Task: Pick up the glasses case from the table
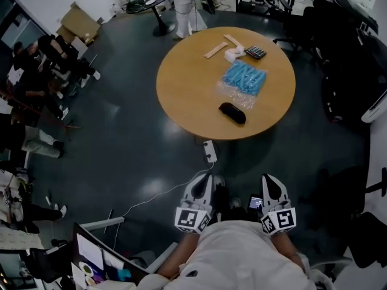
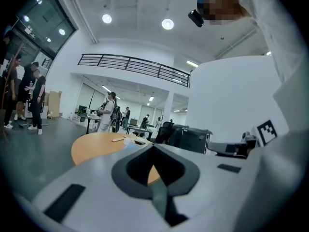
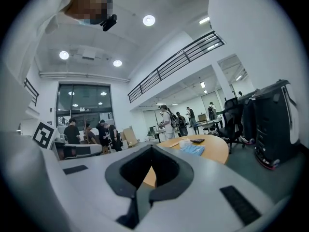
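The black glasses case (image 1: pixel 232 112) lies on the near side of the round wooden table (image 1: pixel 181 89). Both grippers hang well short of the table, low in the head view in front of the person's body. My left gripper (image 1: pixel 202 179) is shut, its jaws meeting with nothing between them, which also shows in the left gripper view (image 2: pixel 153 149). My right gripper (image 1: pixel 270 180) is likewise shut and empty (image 3: pixel 152 150). Both point towards the table (image 2: pixel 94 146) (image 3: pixel 215 151). The case is hidden behind the jaws in both gripper views.
On the table lie a blue packet (image 1: pixel 244 77), a calculator (image 1: pixel 255 52), wooden sticks (image 1: pixel 216 49) and a white lump (image 1: pixel 232 55). A white power strip (image 1: pixel 210 151) with its cable lies on the dark floor before the table. Black chairs (image 1: pixel 344 71) stand right, people (image 1: pixel 36 65) left.
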Motion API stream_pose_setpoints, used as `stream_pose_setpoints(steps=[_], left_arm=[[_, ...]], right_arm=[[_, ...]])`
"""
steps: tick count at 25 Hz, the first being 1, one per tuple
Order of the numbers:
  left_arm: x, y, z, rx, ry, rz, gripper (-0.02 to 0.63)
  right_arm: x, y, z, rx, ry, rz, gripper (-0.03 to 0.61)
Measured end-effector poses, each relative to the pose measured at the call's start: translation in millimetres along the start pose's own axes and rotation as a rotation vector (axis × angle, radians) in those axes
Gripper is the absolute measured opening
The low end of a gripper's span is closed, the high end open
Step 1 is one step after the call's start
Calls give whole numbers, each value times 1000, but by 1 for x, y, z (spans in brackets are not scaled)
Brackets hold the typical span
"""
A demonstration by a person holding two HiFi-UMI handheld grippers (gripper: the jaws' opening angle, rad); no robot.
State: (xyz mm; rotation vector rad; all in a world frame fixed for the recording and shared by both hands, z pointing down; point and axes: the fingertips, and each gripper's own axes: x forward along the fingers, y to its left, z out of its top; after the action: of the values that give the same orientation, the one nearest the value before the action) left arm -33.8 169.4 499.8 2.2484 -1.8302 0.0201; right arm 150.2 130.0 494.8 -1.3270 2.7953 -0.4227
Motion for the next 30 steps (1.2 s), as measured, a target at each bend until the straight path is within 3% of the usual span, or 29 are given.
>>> stream_pose_setpoints(steps=[9, 19, 23, 27, 30], left_arm=[[115, 32, -3, -41, 22, -76, 6], [262, 74, 22, 17, 84, -244, 6], [300, 84, 11, -5, 127, -251, 6], [331, 88, -24, 99, 234, -286, 6], [346, 87, -64, 280, 375, -367, 6]], right_arm=[[62, -65, 4, 5, -3, -73, 15], [180, -107, 60, -11, -54, -108, 15], [210, -121, 64, -18, -26, -94, 15], [236, -137, 71, -17, -19, -69, 15], [254, -149, 76, -33, -13, -29, 15]])
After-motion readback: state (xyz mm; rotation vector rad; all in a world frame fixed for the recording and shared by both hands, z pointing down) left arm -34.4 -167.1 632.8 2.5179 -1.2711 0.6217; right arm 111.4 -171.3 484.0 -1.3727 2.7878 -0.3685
